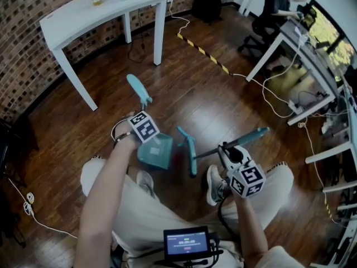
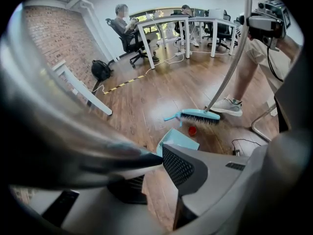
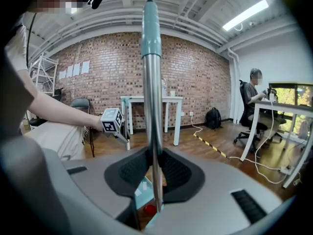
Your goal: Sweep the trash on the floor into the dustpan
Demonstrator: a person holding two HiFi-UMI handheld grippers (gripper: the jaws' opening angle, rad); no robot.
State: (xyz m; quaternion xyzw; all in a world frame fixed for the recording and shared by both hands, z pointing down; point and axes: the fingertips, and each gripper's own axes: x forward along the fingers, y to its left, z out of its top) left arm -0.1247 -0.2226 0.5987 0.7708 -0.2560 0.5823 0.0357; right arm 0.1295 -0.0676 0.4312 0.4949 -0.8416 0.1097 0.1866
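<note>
The head view looks steeply down from above the person's lap onto the floor [image 1: 189, 88], with the dustpan [image 1: 156, 152] and broom [image 1: 191, 149] near its centre. The camera on the left hand-held gripper [image 2: 163, 159] sits close behind its jaws, facing down across that same patch; that on the right hand-held gripper [image 3: 152, 173] looks almost level up the broom towards the brick wall [image 3: 195, 72]. All 3 views share the dustpan and white desk [image 1: 100, 13].

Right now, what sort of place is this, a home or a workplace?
Most likely an office or lab workspace: a brick wall behind a white table, a person on a rolling chair at a row of desks, and a taped-down cable across the wooden floor.
</note>
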